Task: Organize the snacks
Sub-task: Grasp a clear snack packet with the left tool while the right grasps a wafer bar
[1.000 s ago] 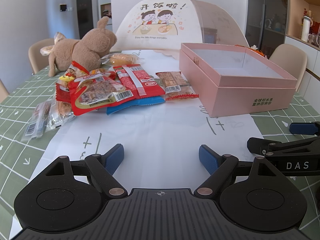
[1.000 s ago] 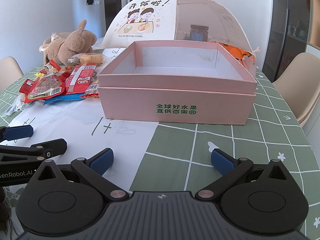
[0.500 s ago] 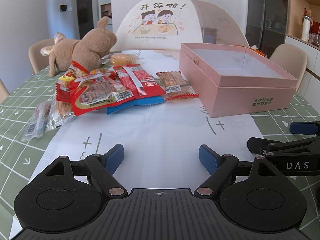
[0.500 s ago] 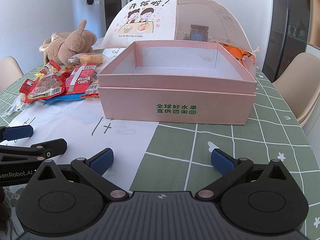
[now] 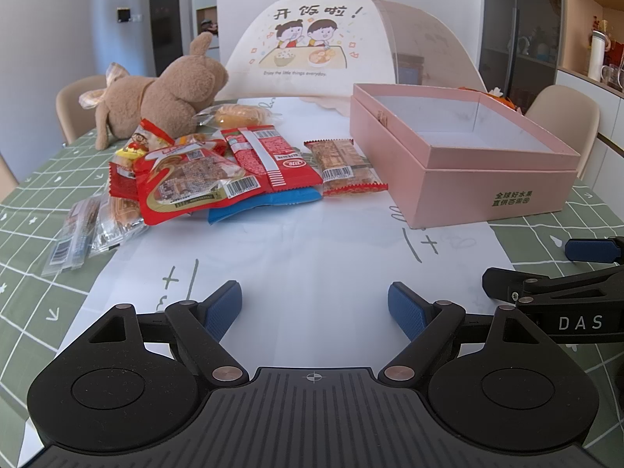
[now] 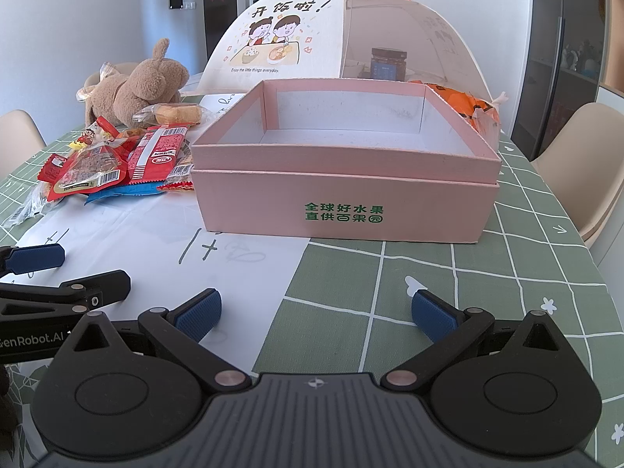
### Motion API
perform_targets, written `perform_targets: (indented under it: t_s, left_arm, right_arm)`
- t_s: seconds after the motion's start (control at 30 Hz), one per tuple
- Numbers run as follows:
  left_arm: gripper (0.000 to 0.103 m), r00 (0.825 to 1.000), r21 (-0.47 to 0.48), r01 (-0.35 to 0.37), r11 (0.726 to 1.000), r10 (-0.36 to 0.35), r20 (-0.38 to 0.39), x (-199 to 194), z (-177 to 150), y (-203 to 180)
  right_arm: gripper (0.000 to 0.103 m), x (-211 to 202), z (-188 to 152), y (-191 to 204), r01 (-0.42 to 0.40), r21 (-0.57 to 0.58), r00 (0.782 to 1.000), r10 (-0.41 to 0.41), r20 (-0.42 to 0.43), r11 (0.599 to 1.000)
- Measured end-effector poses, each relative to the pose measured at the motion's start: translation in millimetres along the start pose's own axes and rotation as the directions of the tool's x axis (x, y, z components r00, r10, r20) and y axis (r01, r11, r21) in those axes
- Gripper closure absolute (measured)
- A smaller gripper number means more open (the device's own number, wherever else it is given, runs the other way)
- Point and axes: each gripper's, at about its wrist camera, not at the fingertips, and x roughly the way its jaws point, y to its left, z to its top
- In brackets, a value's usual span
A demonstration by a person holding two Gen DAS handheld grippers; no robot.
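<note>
A pile of snack packets [image 5: 202, 173] lies on the white sheet at the left: red packets, a blue one, a brown bar packet [image 5: 341, 165] and clear-wrapped ones [image 5: 84, 230]. It also shows in the right wrist view [image 6: 117, 163]. An open empty pink box [image 5: 468, 156] [image 6: 347, 179] stands to their right. My left gripper [image 5: 314, 306] is open and empty, low over the sheet, short of the pile. My right gripper [image 6: 314, 310] is open and empty in front of the box.
A brown plush toy [image 5: 163, 97] lies behind the snacks beside a wrapped bun [image 5: 238, 114]. A mesh food cover [image 6: 343, 35] with a jar under it stands at the back. Orange bags [image 6: 464, 105] lie behind the box. Chairs surround the green checked table [image 6: 429, 280].
</note>
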Motion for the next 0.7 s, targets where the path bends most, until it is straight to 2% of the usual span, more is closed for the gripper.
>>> perform_targets:
  t_s: [0.3, 0.4, 0.5, 0.53, 0.7]
  left_arm:
    - [0.015, 1.000, 0.000, 0.001, 1.000, -0.001, 0.000, 0, 0, 0]
    - [0.016, 1.000, 0.002, 0.010, 1.000, -0.010, -0.027, 1, 4, 1]
    - [0.018, 0.996, -0.019, 0.045, 0.999, -0.047, -0.075, -2, 10, 15]
    - [0.022, 0.996, -0.032, 0.041, 0.999, -0.043, -0.077, 0, 12, 19]
    - [0.025, 0.991, -0.147, -0.022, 0.989, 0.002, -0.134, -8, 26, 73]
  right_arm:
    - [0.000, 3, 0, 0, -0.004, -0.003, 1.000, 0.004, -0.009, 1.000]
    - [0.000, 9, 12, -2, -0.032, -0.022, 0.995, 0.030, -0.098, 0.999]
    - [0.000, 11, 18, 0, -0.032, -0.030, 0.988, 0.027, -0.150, 0.999]
    - [0.000, 15, 21, 1, -0.029, -0.028, 0.985, 0.023, -0.172, 0.999]
    - [0.002, 40, 47, 18, -0.156, -0.094, 0.961, 0.130, -0.243, 0.983]
